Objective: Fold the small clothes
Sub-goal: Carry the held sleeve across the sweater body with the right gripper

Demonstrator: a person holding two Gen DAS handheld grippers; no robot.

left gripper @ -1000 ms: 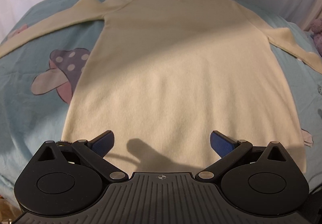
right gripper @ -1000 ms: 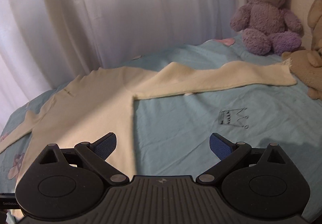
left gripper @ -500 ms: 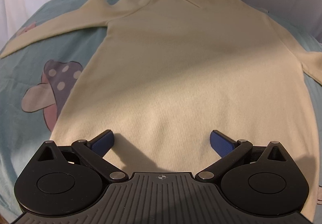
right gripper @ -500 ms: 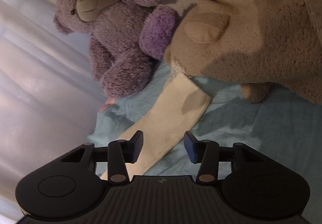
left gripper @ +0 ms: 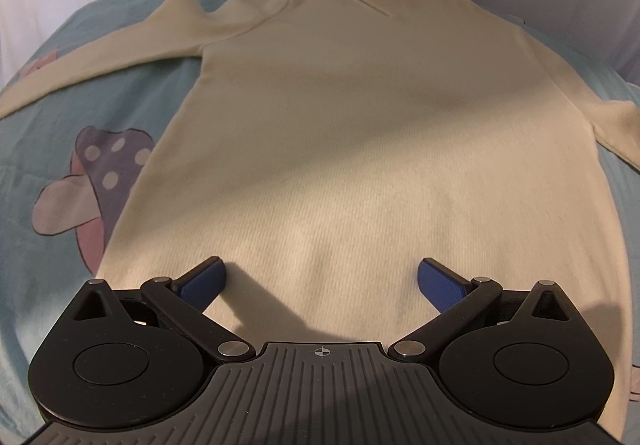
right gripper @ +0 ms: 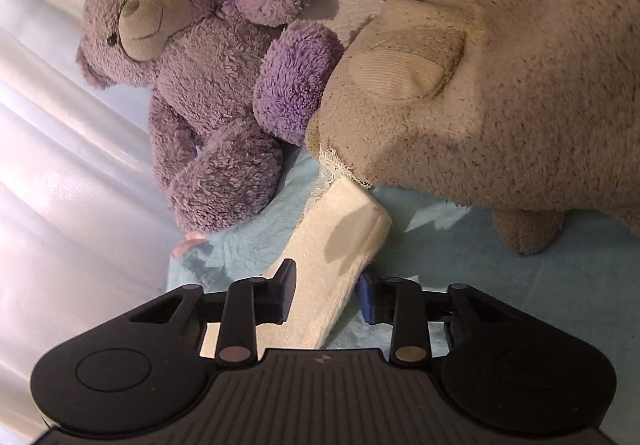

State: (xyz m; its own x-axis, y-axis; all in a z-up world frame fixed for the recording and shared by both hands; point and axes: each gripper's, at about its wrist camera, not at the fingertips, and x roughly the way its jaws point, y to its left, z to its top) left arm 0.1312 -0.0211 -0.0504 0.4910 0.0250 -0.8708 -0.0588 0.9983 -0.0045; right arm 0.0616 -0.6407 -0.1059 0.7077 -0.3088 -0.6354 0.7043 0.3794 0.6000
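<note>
Sweater lies flat on the blue sheet, hem near, collar far, one sleeve stretched out to the left. Over the hem hovers the left gripper, jaws spread wide with nothing between them. Over on the right, the other sleeve end runs out to the plush toys, its cuff tucked against the tan plush with the purple bear just to its left. The right gripper has narrowed around that sleeve, pads either side of the cloth; whether they're actually pinching yet, hard to call.

This looks a soft, light ribbed knit: it'll drape, sag and stretch rather than hold any shape. So take it at edges and seams, I'd say. The cuff is a good thick spot, a double layer, less likely to slip. Lift low, or the sleeve will drag the shoulder out of line. The cuff's frayed threads could snag on the plush.
</note>
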